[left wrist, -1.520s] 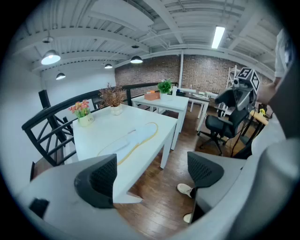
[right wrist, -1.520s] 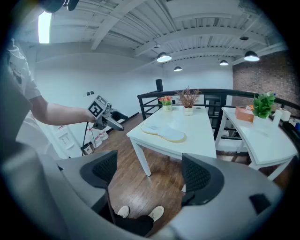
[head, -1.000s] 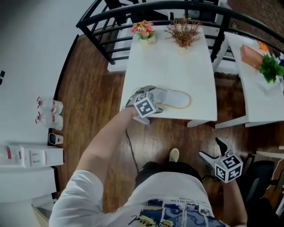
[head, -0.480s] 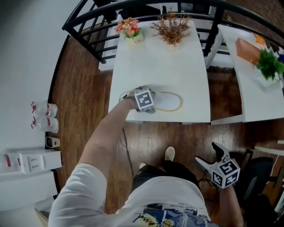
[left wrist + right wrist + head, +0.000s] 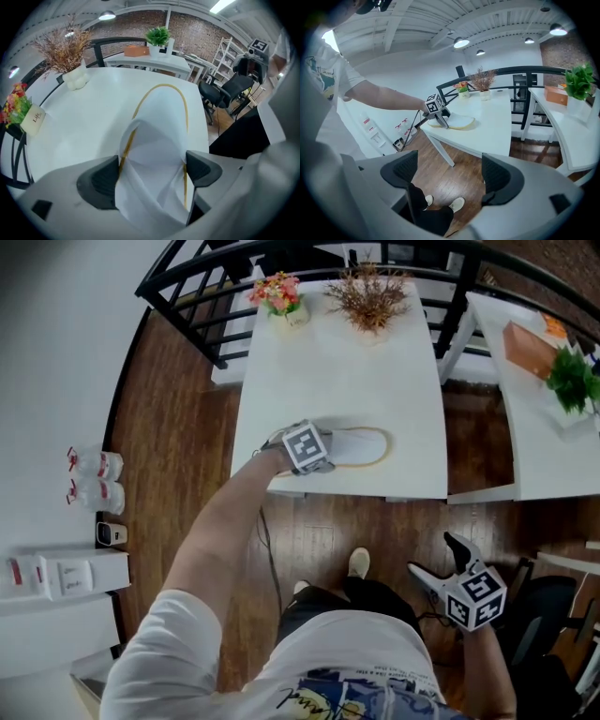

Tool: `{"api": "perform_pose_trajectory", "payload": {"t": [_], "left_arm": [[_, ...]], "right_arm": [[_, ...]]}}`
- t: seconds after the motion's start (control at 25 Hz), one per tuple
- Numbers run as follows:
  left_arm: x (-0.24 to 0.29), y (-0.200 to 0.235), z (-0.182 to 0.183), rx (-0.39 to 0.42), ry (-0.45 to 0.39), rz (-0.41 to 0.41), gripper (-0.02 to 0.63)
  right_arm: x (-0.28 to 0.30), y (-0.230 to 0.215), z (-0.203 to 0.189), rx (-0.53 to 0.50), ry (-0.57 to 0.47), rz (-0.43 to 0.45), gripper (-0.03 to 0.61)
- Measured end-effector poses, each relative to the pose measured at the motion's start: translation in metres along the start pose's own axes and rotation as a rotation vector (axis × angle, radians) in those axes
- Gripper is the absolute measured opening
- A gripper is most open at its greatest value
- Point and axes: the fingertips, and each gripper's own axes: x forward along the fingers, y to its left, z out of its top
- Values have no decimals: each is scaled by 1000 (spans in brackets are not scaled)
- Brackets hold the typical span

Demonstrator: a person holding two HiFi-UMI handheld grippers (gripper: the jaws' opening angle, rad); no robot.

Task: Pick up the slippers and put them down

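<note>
The left tongs (image 5: pixel 150 172) are closing on the near end of the white, yellow-edged slipper (image 5: pixel 161 117) and pinch its upper. It lies along the desk (image 5: pixel 347 371) front edge, long axis running straight ahead from them. The right tongs (image 5: pixel 447 174) hang wide and empty, well apart; the flower-pot label (image 5: pixel 33 118) cannot be read with certainty.

The small white vase (image 5: pixel 33 120) holding the red flowers carries a label that appears to read "Life". The script across the person's shirt (image 5: pixel 314 699) is illegible.
</note>
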Motion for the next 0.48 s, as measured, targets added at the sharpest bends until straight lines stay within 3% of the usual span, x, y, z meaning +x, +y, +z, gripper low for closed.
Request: {"api": "perform_pose_trajectory", "payload": {"t": [0.32,0.48], "left_arm": [[-25,-4,-8,-81,-66,51,434],[-45,4,-28,-93,-57,133,433]], "right_arm": [[9,7,4,-29,8,33,414],[18,15,10,-56,10,53,414]]}}
